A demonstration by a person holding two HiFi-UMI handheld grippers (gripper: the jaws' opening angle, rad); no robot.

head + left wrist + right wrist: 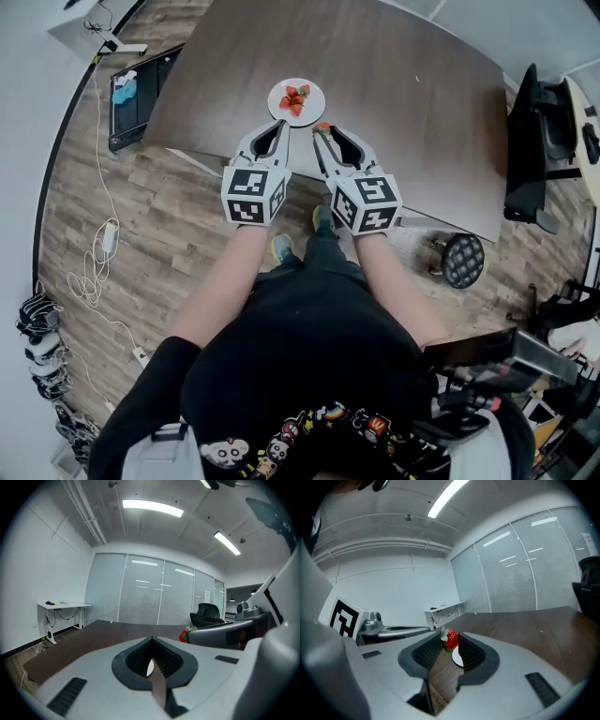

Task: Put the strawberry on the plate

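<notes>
A white plate (296,101) with several strawberries on it stands near the front edge of the dark wooden table (403,103). My right gripper (322,128) is shut on one strawberry (322,126) just in front of the plate, to its right. In the right gripper view the red strawberry (450,639) sits pinched between the jaw tips, with the plate (457,658) just beyond. My left gripper (282,123) hovers beside it at the plate's near rim, shut and empty; its jaw tips (151,640) meet, with a sliver of the plate (149,668) below.
The table's front edge runs just under both grippers. A black office chair (541,141) stands at the right and a round black stool (463,260) near the table's corner. Cables (94,267) and a dark case (141,89) lie on the floor at the left.
</notes>
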